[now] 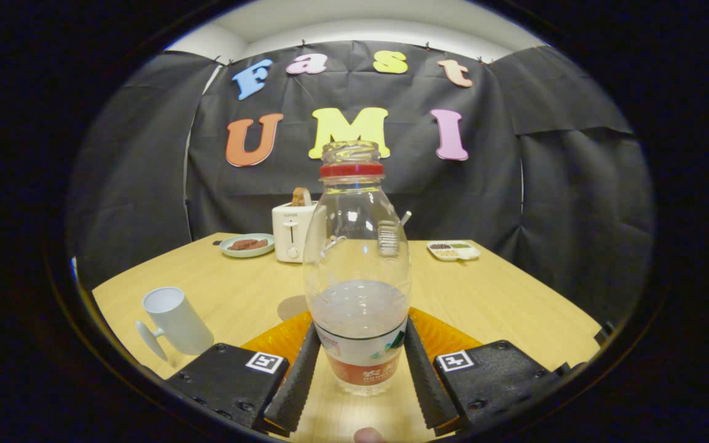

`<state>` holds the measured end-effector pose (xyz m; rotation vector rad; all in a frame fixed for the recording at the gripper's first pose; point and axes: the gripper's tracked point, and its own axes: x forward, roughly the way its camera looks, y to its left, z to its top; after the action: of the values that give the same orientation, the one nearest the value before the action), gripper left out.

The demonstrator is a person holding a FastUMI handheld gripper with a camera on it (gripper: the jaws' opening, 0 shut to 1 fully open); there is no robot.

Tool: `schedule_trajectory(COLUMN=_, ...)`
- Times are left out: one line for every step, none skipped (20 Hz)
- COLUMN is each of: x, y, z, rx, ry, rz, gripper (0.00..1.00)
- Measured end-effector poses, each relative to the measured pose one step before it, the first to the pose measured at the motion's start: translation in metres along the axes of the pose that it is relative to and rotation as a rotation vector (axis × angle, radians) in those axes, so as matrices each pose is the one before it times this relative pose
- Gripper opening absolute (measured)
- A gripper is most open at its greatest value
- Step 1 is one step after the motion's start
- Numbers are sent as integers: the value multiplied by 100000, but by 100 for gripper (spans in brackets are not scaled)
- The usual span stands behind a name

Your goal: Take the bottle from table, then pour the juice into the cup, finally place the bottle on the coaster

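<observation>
Gripping the bottle point(357, 271) low with both fingers point(296, 381) pressed on it, the grasp looks done; next, pouring into the cup point(176, 320) left of the bottle.

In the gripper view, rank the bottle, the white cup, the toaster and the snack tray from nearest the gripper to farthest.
1. Bottle, between the gripper fingers.
2. White cup, just ahead, left.
3. Toaster and snack tray, far table edge, too close to call.
</observation>
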<state>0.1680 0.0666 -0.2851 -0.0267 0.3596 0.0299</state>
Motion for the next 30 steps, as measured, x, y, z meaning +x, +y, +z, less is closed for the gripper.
schedule_trajectory(x=36, y=539, z=729, rx=-4421, ry=-790, rz=327, gripper=77)
schedule_trajectory(x=38, y=477, z=505, rx=-4860, ry=-796, rz=-209, gripper=76)
schedule_trajectory(x=33, y=465, z=599, rx=-5971, ry=-636, rz=-331, gripper=76)
schedule_trajectory(x=92, y=457, z=627, rx=-6375, ry=-1770, rz=-880, gripper=76)
schedule_trajectory(x=-5, y=291, z=570, rx=-7417, ry=-1123, rz=-911, gripper=76)
schedule_trajectory(x=144, y=434, z=559, rx=-7437, ry=-1955, rz=-623, gripper=76)
schedule_trajectory(x=85, y=293, z=494, rx=-7550, ry=-1762, rz=-629, gripper=76)
schedule_trajectory(x=112, y=239, z=547, rx=-6182, ry=-1863, rz=-357, gripper=76)
schedule_trajectory(x=153, y=324, z=354, rx=-5636, ry=-1051, rz=-149, gripper=76)
schedule_trajectory(x=288, y=79, z=358, rx=-4897, ry=-1112, rz=-299, gripper=76)
schedule_trajectory(x=234, y=7, z=235, rx=-4460, ry=-818, rz=-922, gripper=76)
schedule_trajectory(x=274, y=6, z=207, rx=-4397, ry=-629, rz=-918, gripper=76)
schedule_trajectory(x=167, y=12, z=180, rx=-4549, ry=-991, rz=-1083, gripper=76)
schedule_trajectory(x=74, y=207, z=104, rx=-4692, ry=-785, rz=-614, gripper=76)
schedule_trajectory(x=24, y=159, z=361, rx=-5142, ry=-987, rz=-776, gripper=76)
schedule_trajectory(x=146, y=185, z=269, rx=-5065, ry=-1040, rz=-546, gripper=76)
schedule_trajectory(x=38, y=333, z=238, rx=-5037, ry=-1050, rz=-230, gripper=76)
schedule_trajectory(x=-23, y=332, z=268, rx=-4643, ry=-1179, rz=-303, gripper=76)
schedule_trajectory(x=-187, y=287, z=223, rx=-4411, ry=-1103, rz=-183, gripper=76)
schedule_trajectory(x=-15, y=226, z=152, rx=-4017, ry=-750, rz=-362, gripper=76)
schedule_trajectory(x=67, y=242, z=121, rx=-3372, ry=-475, rz=-49, gripper=76)
schedule_trajectory(x=356, y=311, z=-45, rx=-2688, ry=-202, rz=272, gripper=76)
schedule_trajectory(x=280, y=217, z=-12, rx=-2746, ry=-297, rz=173, gripper=76)
schedule_trajectory(x=452, y=-66, z=73, rx=-3267, ry=-402, rz=-476, gripper=76)
schedule_trajectory(x=145, y=-54, z=104, rx=-3580, ry=-654, rz=-887, gripper=76)
schedule_trajectory(x=56, y=38, z=42, rx=-3508, ry=-608, rz=-629, gripper=76)
schedule_trajectory(x=-2, y=102, z=116, rx=-2770, ry=-724, rz=-176, gripper=76)
schedule_trajectory(x=40, y=359, z=56, rx=-2037, ry=-543, rz=244, gripper=76)
schedule_trajectory(x=3, y=237, z=109, rx=-1827, ry=-343, rz=292, gripper=76)
schedule_trajectory(x=-47, y=144, z=212, rx=-1494, ry=-766, rz=342, gripper=76)
